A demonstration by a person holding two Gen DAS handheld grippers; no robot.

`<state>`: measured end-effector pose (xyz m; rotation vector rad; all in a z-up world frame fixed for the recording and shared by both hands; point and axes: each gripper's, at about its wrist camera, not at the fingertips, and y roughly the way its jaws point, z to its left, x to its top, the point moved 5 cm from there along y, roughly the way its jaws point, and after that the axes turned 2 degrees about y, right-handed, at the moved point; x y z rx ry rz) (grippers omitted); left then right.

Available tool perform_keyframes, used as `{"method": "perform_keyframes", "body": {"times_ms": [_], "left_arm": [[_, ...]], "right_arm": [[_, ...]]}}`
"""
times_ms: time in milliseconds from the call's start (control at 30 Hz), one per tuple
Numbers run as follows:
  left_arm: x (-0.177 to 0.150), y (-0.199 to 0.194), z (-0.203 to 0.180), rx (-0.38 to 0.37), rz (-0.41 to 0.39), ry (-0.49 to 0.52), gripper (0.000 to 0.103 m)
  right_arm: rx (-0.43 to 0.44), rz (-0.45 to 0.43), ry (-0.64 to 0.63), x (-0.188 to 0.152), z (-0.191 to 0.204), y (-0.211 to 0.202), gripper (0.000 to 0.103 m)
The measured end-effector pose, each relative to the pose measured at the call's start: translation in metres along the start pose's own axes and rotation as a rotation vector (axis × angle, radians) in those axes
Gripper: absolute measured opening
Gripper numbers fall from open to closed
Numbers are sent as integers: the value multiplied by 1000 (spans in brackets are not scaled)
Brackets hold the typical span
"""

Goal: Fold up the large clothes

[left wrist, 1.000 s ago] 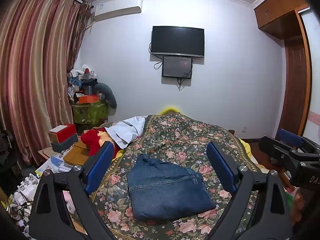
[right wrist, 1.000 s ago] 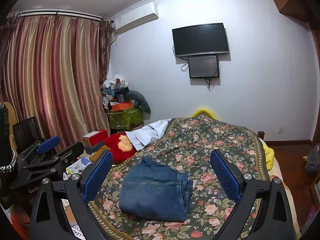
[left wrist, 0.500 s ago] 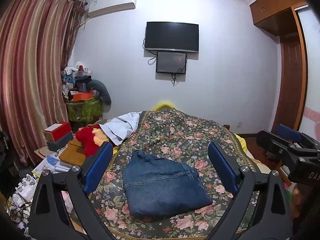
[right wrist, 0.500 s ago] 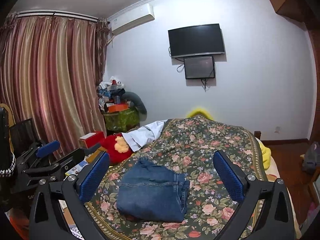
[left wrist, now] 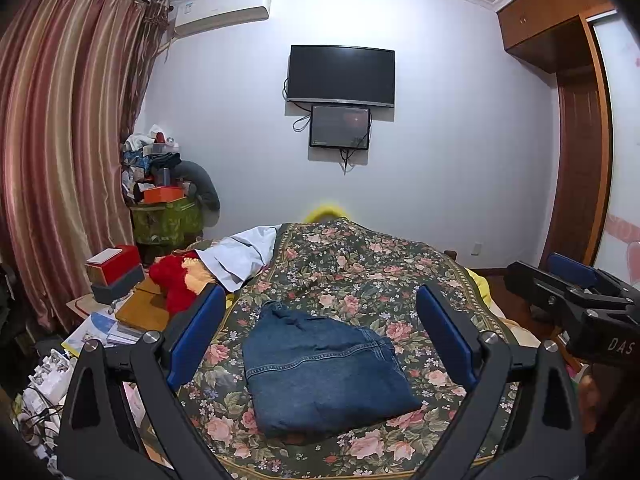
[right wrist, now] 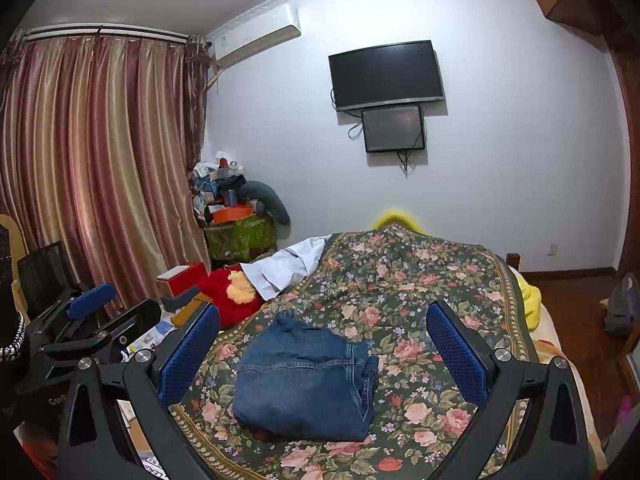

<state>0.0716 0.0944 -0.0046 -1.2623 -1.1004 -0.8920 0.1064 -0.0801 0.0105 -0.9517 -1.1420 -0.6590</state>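
A folded pair of blue jeans lies flat on the floral bedspread, close to its near edge. My left gripper hovers in front of the jeans, its blue pads spread wide and nothing between them. My right gripper is held the same way, fully open and clear of the denim. Each gripper also appears at the side of the other's view: the right gripper and the left gripper. Neither touches the cloth.
A white garment and a red plush toy lie at the bed's left side. Boxes, papers and a piled green bin crowd the floor by the curtain. A wooden wardrobe stands right. Yellow bedding hangs off the right edge.
The right gripper's jaws have spread slightly wider. The jeans and both hands stay where they were.
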Motion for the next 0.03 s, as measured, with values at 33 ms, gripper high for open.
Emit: {"method": "perform_keyframes", "body": {"times_ms": [33], "left_arm": [[0, 0, 0, 1, 1, 1, 97]], "right_arm": [[-1, 1, 1, -2, 2, -1, 103]]}}
